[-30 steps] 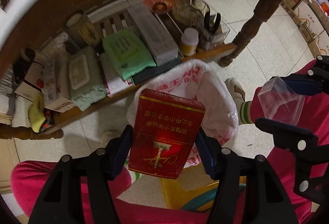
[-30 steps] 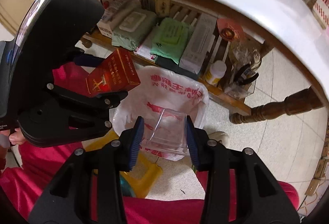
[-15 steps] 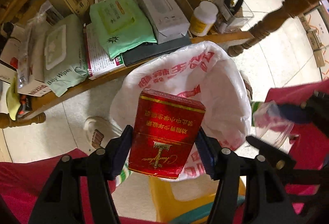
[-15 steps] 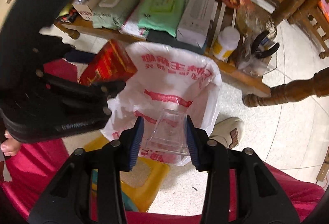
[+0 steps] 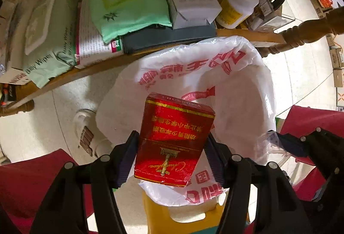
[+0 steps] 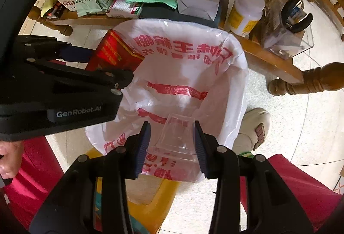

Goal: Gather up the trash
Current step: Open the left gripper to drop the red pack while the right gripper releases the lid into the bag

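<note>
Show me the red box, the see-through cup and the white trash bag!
red box [image 5: 174, 143], left wrist view, middle of its front face.
clear plastic cup [image 6: 175, 137], right wrist view, its side wall.
white trash bag [image 6: 215, 74], right wrist view, inner back wall.

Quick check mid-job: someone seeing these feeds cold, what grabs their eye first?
The shiny red box clamped in the left tongs, poised over the open white plastic bag with red print. Beside it, the right tongs grip a clear plastic container above the same bag. Behind, a low wooden shelf is crammed with wipes packs, boxes and a pill bottle.
</note>
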`<action>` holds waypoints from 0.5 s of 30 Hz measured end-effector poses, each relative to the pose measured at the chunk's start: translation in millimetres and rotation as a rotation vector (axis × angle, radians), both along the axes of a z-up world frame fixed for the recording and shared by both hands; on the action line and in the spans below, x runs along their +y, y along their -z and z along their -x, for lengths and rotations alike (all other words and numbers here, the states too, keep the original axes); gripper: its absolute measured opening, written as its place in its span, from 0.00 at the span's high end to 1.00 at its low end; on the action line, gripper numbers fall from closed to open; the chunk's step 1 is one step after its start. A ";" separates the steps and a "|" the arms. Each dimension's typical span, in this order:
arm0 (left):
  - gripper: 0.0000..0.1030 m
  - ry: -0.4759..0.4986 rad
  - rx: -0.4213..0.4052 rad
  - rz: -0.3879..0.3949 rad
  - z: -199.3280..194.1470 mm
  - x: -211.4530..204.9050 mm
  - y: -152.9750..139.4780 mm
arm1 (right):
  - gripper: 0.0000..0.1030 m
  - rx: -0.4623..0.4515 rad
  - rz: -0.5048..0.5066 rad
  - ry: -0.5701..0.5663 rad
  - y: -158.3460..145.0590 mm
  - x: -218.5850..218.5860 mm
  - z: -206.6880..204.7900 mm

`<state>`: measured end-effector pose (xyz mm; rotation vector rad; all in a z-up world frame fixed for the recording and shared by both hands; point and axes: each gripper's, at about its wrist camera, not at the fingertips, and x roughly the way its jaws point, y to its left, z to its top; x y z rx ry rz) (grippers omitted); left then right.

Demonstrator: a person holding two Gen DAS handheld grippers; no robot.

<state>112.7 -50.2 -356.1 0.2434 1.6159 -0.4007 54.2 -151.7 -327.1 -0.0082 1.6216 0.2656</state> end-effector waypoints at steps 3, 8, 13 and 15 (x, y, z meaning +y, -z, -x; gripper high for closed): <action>0.42 -0.007 0.014 0.003 -4.0 -2.3 6.2 | 0.61 0.016 -0.006 0.018 9.3 -1.9 -2.7; 0.42 -0.015 0.044 -0.009 -7.9 -7.1 19.9 | 0.61 0.040 -0.005 0.040 24.4 -4.4 -6.5; 0.42 -0.011 0.076 -0.018 -6.1 -12.4 35.2 | 0.61 0.052 -0.002 0.041 33.1 -3.6 -9.5; 0.42 -0.006 0.084 -0.036 -5.2 -15.2 42.1 | 0.61 0.059 -0.001 0.034 36.5 -2.3 -9.4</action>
